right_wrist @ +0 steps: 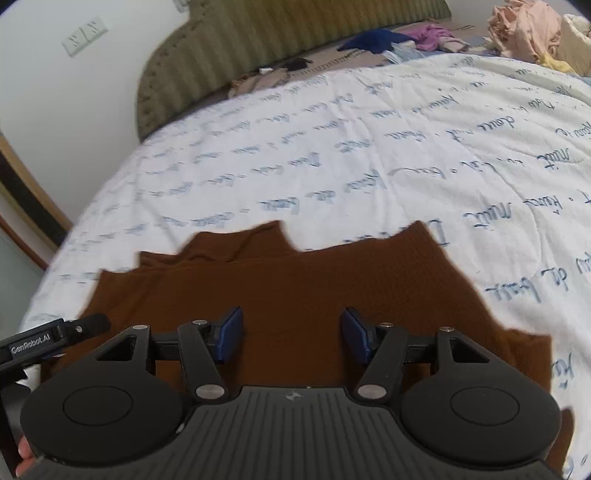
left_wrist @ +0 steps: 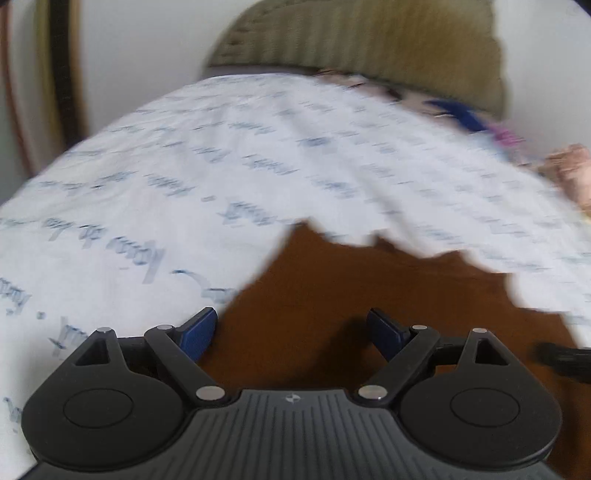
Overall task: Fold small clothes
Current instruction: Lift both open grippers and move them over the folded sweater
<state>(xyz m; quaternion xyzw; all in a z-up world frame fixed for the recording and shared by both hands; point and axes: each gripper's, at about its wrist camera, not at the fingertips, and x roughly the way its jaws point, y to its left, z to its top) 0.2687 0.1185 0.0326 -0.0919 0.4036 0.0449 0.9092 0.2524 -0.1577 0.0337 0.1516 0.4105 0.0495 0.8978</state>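
A brown knit garment (right_wrist: pixel 295 273) lies spread flat on a white quilt with blue script (right_wrist: pixel 406 147). My right gripper (right_wrist: pixel 291 314) hovers over the garment's middle, open, with nothing pinched between its blue pads (right_wrist: pixel 231 332). In the blurred left wrist view, my left gripper (left_wrist: pixel 291 317) stands wide open above the left part of the brown garment (left_wrist: pixel 351 288). Its left pad (left_wrist: pixel 199 332) is over the garment's edge, where the quilt (left_wrist: pixel 184 166) begins. The left gripper's body (right_wrist: pixel 55 336) shows at the left edge of the right wrist view.
An olive padded headboard (right_wrist: pixel 258 44) stands at the far end of the bed. Loose clothes lie beside it: a dark blue piece (right_wrist: pixel 373 38), a purple one (right_wrist: pixel 436 37) and a peach heap (right_wrist: pixel 524 29). The wall holds a switch plate (right_wrist: pixel 85 35).
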